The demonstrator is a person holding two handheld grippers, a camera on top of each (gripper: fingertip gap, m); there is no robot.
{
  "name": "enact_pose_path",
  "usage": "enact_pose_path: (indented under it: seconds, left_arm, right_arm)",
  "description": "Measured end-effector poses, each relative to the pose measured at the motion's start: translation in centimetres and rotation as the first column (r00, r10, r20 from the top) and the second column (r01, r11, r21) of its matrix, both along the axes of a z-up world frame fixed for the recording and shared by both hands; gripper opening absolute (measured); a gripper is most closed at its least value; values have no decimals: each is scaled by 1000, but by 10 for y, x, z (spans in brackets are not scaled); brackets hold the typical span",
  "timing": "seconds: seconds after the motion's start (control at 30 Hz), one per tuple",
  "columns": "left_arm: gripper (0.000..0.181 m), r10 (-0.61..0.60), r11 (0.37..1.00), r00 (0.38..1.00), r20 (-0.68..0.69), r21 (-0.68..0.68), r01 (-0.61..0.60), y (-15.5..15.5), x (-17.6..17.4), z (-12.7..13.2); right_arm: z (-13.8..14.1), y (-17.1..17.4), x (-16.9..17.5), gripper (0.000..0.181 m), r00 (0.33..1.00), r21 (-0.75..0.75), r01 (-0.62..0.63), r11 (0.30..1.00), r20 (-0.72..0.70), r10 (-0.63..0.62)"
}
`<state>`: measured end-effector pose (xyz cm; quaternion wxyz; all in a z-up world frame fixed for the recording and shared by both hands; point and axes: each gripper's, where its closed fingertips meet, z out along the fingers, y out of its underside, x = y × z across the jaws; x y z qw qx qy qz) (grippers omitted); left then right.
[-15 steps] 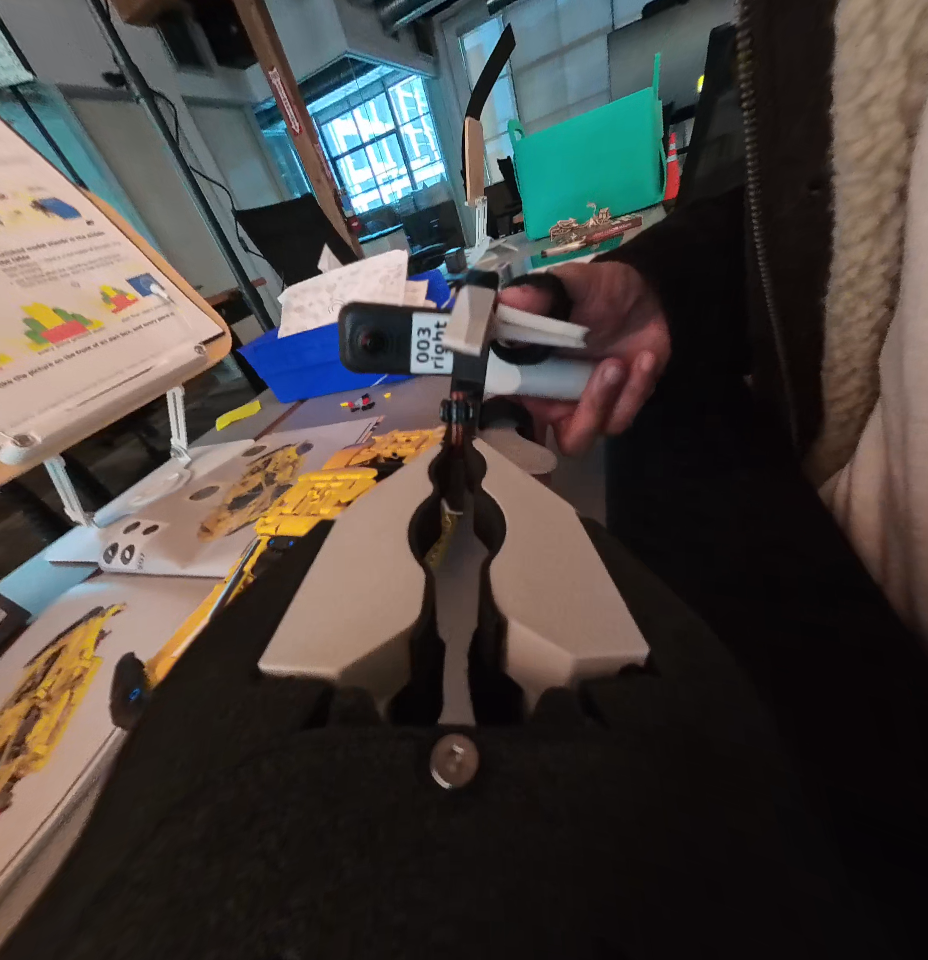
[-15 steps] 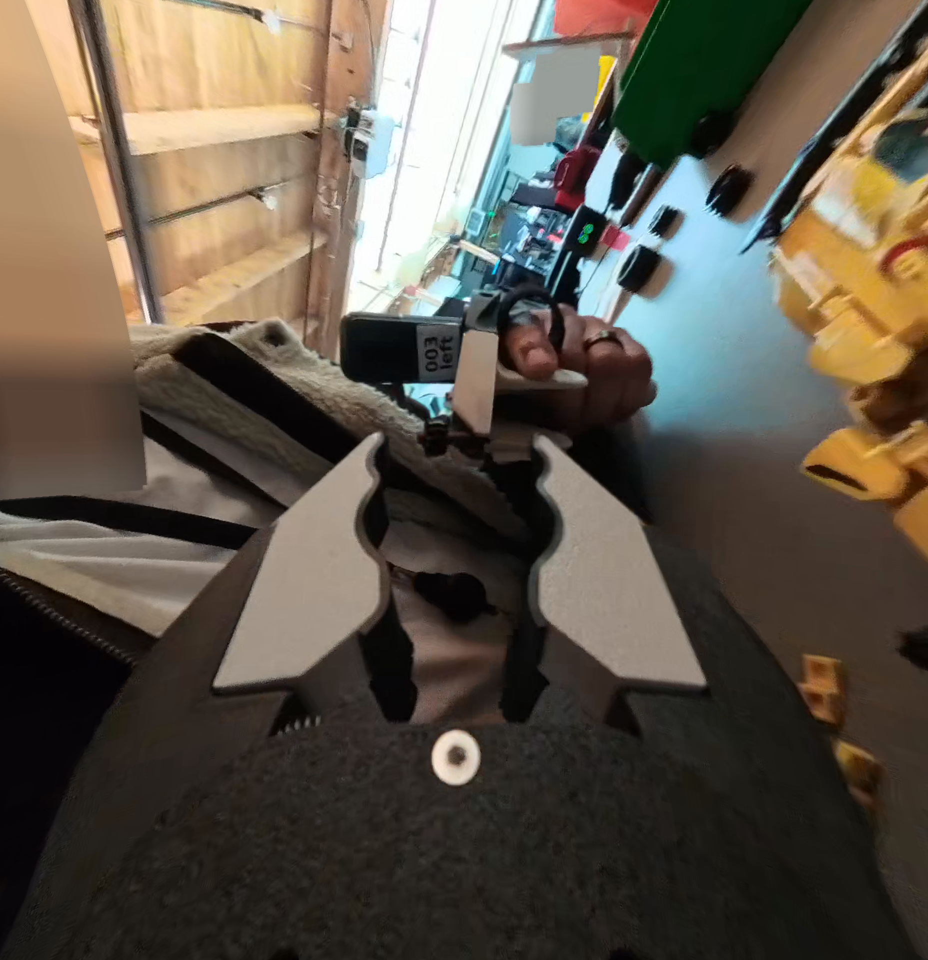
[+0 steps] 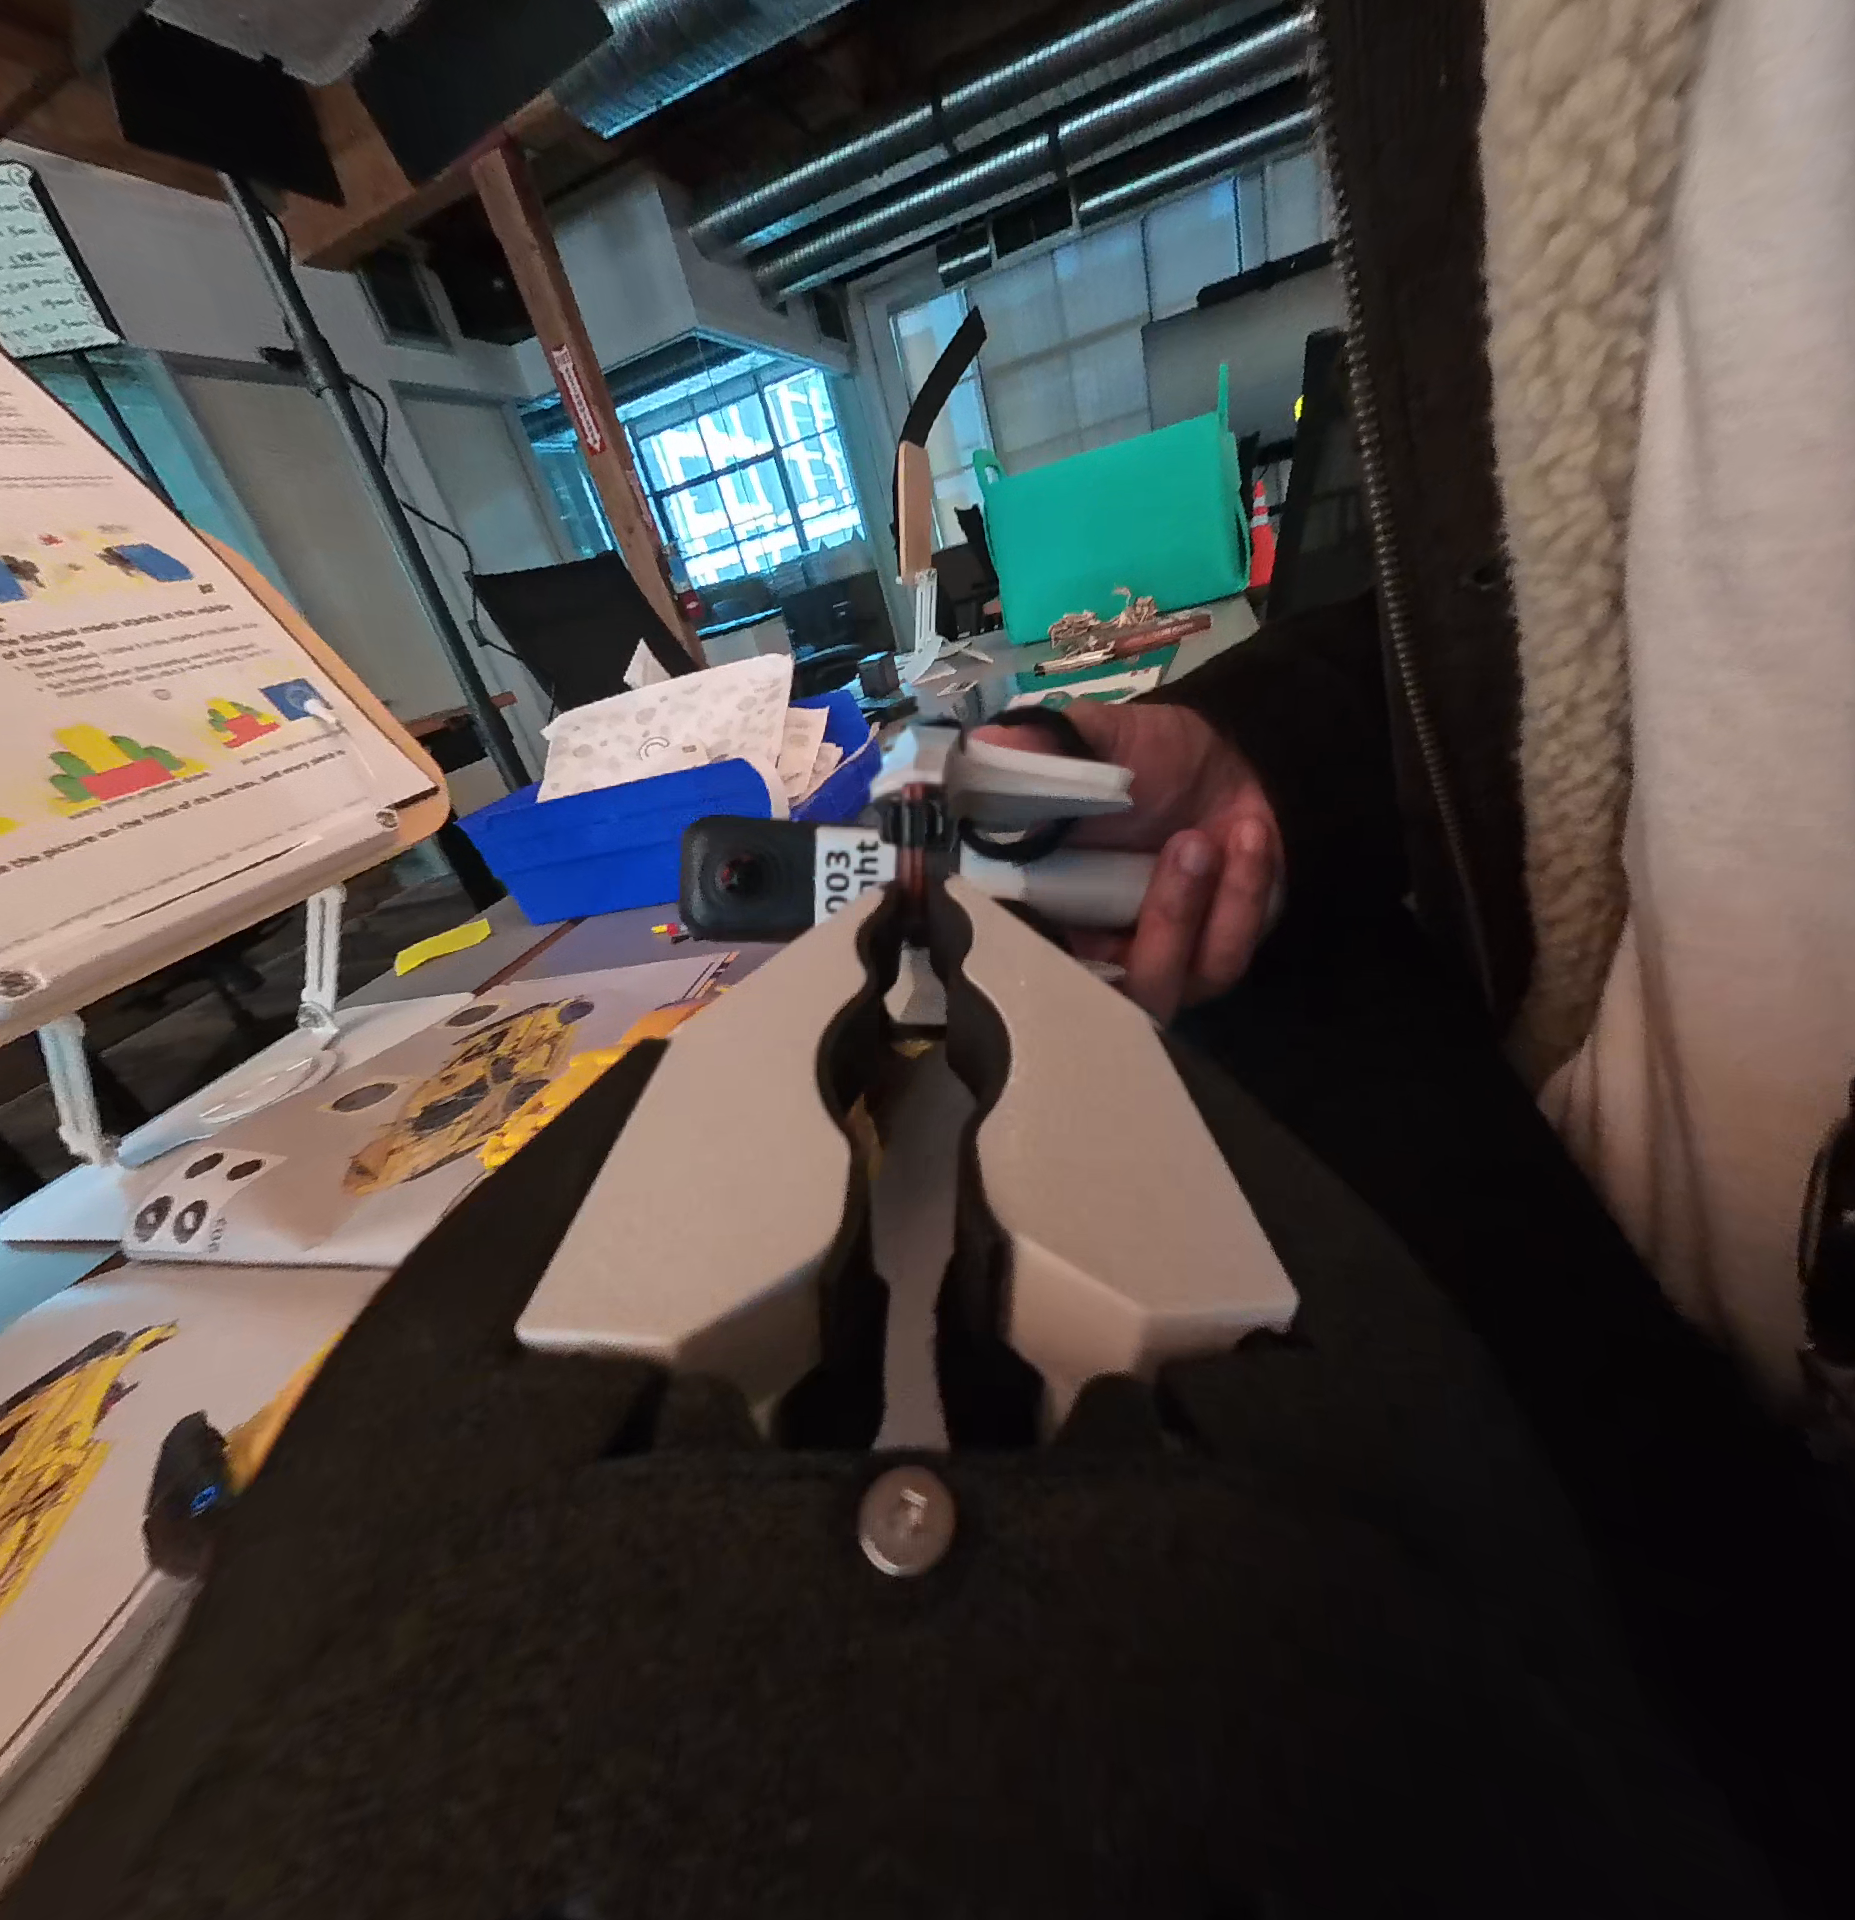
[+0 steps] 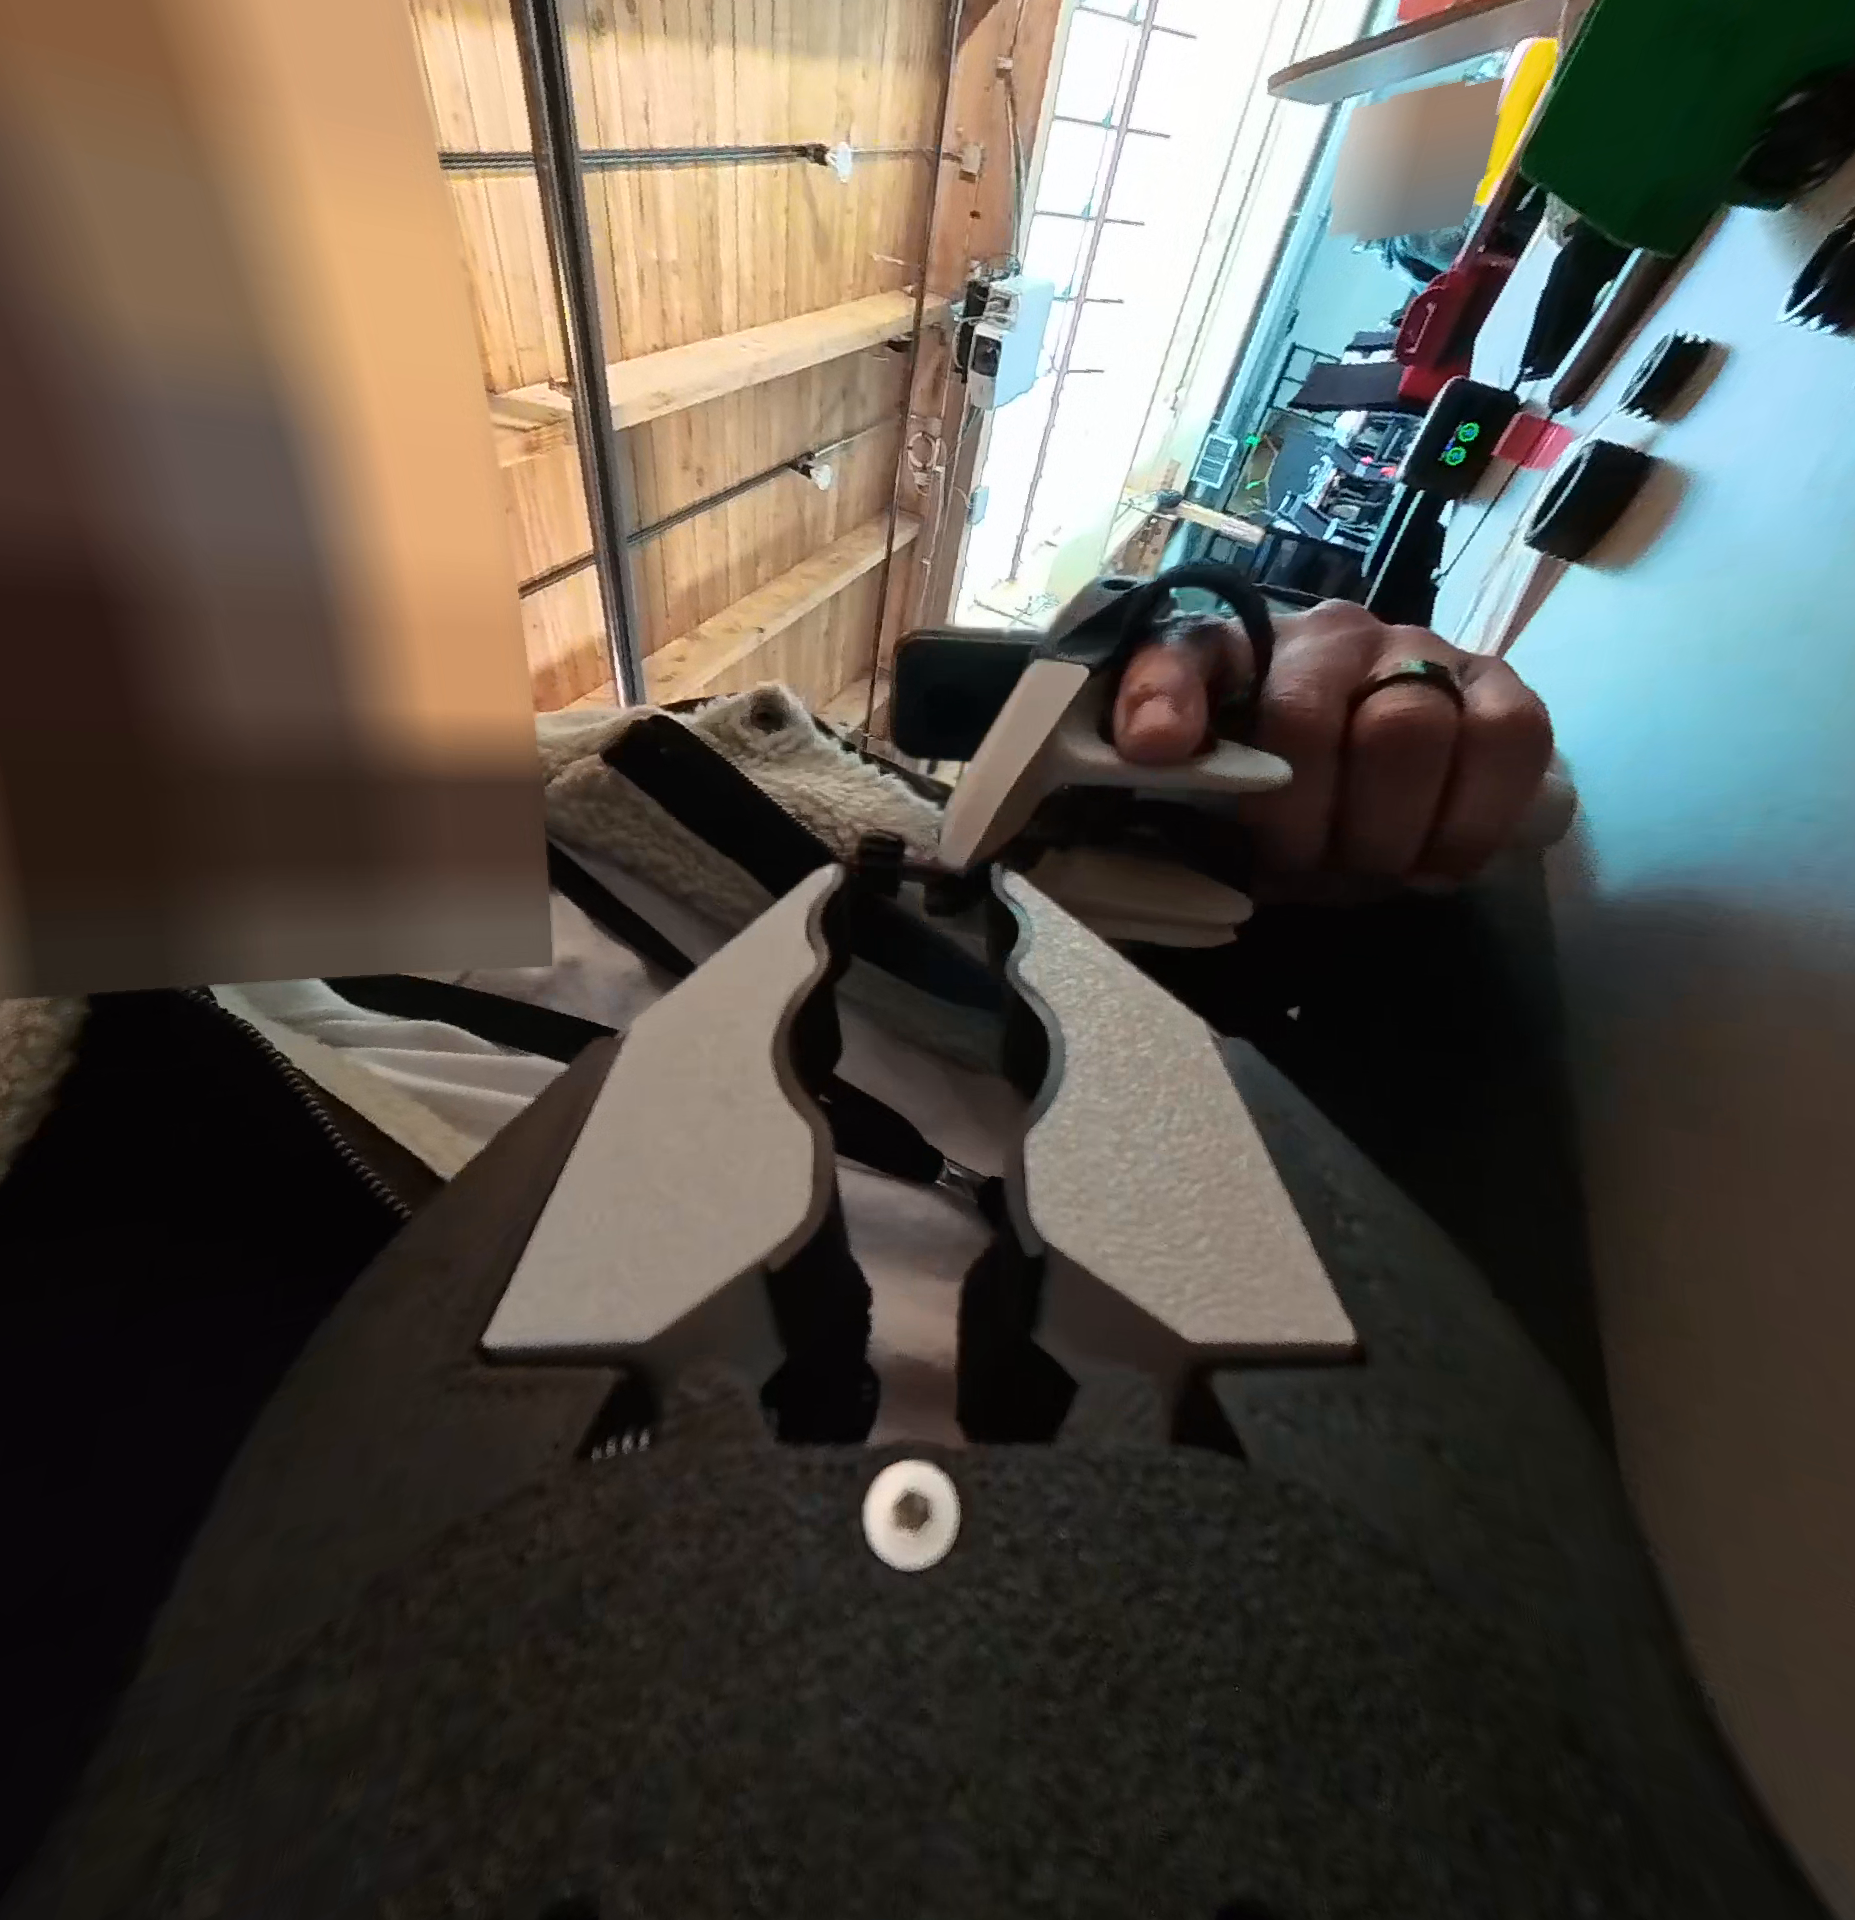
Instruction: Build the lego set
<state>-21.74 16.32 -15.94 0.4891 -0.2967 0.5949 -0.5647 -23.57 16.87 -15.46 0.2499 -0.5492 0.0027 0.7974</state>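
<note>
My left gripper (image 3: 915,906) is almost shut, with only a narrow slit between its grey fingers (image 3: 725,1164). I see nothing held in it. It points at the right gripper's black camera body (image 3: 748,878), held by a hand (image 3: 1193,831) close in front. My right gripper (image 4: 915,878) is open with a moderate gap and is empty. It points back at the left gripper's white handle (image 4: 1099,758), held by a hand wearing a ring (image 4: 1411,748). The two sets of fingertips nearly meet in the air, in front of the person's jacket. No loose Lego piece shows clearly.
A tilted instruction board (image 3: 164,727) stands on a stand at the left. Behind it is a blue bin (image 3: 632,842) with paper bags. Printed sheets with a yellow vehicle (image 3: 455,1091) lie on the table. Black tyres (image 4: 1588,499) and a small device (image 4: 1463,436) lie on the pale blue table (image 4: 1754,582). My two grippers' fingertips are within a few centimetres of each other.
The right view has swung away from the yellow Lego model, which has left the frame. The right jaws have narrowed. The left view has tipped upward. The two grippers have come closer together.
</note>
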Motion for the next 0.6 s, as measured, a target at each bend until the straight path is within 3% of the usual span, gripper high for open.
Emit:
enact_pose_path:
  seconds: [0.1,0.27,0.47,0.6]
  left_arm:
    - [4,3,1000,1000,-12,7,-2,0,0,-3]
    - [4,18,999,998,-57,34,-16,0,4,-11]
    - [4,26,999,996,-90,28,-23,2,6,-17]
    - [6,-23,993,982,-189,-116,1,7,7,-23]
  right_arm:
    - [-2,1,0,24,1000,-7,6,1000,1,-6]
    - [-12,0,1,19,991,20,35,999,129,-37]
    - [-16,2,4,18,990,12,44,999,130,-45]
    - [-23,6,5,18,968,90,94,992,225,-112]
